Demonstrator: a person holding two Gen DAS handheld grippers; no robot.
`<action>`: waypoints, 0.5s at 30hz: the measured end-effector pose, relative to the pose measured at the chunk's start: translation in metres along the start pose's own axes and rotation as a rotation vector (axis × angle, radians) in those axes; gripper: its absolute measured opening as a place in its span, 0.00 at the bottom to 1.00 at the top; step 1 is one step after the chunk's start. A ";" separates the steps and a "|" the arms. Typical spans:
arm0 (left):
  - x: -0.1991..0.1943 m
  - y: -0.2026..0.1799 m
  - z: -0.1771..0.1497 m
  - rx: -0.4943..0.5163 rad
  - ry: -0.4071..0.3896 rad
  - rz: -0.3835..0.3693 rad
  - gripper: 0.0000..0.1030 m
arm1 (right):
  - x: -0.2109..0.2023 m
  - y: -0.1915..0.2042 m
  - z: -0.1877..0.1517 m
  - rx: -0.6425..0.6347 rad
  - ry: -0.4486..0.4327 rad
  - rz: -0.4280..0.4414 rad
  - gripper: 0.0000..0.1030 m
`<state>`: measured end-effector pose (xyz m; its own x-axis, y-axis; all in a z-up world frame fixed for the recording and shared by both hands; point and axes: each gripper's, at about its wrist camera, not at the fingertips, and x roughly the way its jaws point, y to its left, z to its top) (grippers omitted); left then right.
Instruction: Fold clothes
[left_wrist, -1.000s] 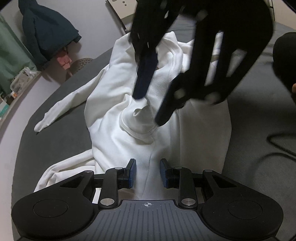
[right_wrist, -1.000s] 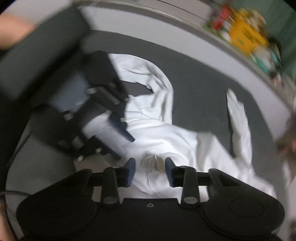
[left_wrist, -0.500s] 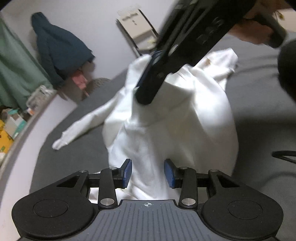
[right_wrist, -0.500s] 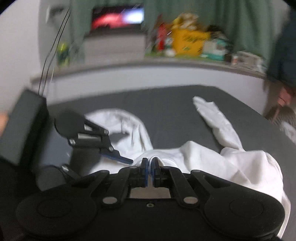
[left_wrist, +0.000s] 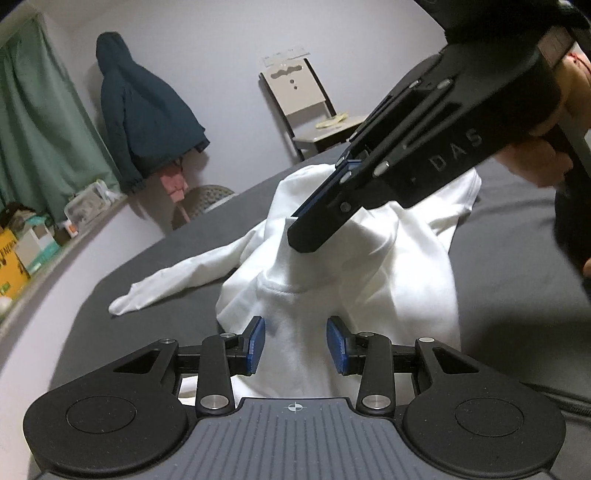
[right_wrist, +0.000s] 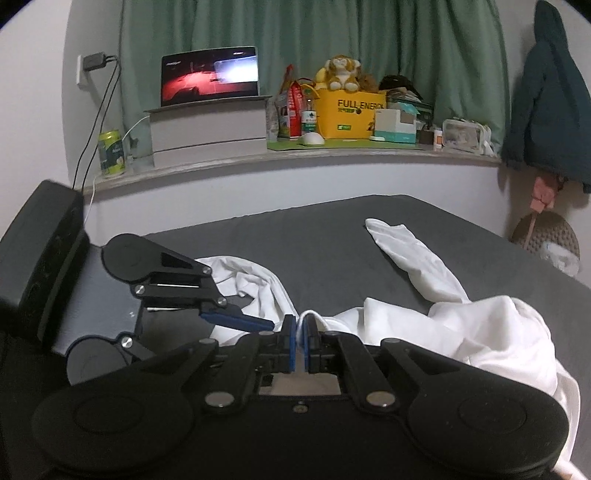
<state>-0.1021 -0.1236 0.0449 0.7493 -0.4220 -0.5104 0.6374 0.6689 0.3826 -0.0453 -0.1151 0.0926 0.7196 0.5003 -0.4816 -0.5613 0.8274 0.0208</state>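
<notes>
A white long-sleeved garment (left_wrist: 369, 295) (right_wrist: 480, 332) lies crumpled on a dark grey bed (left_wrist: 129, 295) (right_wrist: 332, 240). One sleeve (left_wrist: 166, 284) (right_wrist: 406, 254) stretches out flat. My right gripper (right_wrist: 300, 347) is shut on a thin white fold of the garment. In the left wrist view the right gripper (left_wrist: 303, 236) holds the cloth up in a peak. My left gripper (left_wrist: 296, 345) is open low in front of that peak, with cloth behind its blue pads, which do not press on it. One of its fingers (right_wrist: 236, 319) shows beside the right gripper.
A hand (left_wrist: 535, 162) grips the right tool. A chair (left_wrist: 306, 103) stands beyond the bed. A dark jacket (left_wrist: 144, 122) (right_wrist: 546, 103) hangs on the wall. A ledge holds a laptop (right_wrist: 210, 74), a yellow box (right_wrist: 351, 114) and a can (right_wrist: 110, 151).
My right gripper went from open to shut on the white cloth, rolled, and raised it into a peak. My left gripper widened a little and rose.
</notes>
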 end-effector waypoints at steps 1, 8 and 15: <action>0.001 0.001 0.000 -0.008 -0.003 -0.002 0.38 | 0.000 0.002 0.001 -0.009 0.000 0.001 0.04; 0.008 0.010 -0.006 -0.083 -0.012 -0.008 0.05 | 0.000 0.009 0.004 -0.042 0.004 -0.005 0.04; 0.017 0.019 -0.011 -0.159 -0.048 0.016 0.05 | 0.006 0.012 0.008 -0.049 0.004 -0.049 0.04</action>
<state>-0.0793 -0.1115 0.0351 0.7691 -0.4365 -0.4667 0.5915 0.7627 0.2614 -0.0443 -0.1001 0.0971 0.7452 0.4584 -0.4842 -0.5448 0.8373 -0.0459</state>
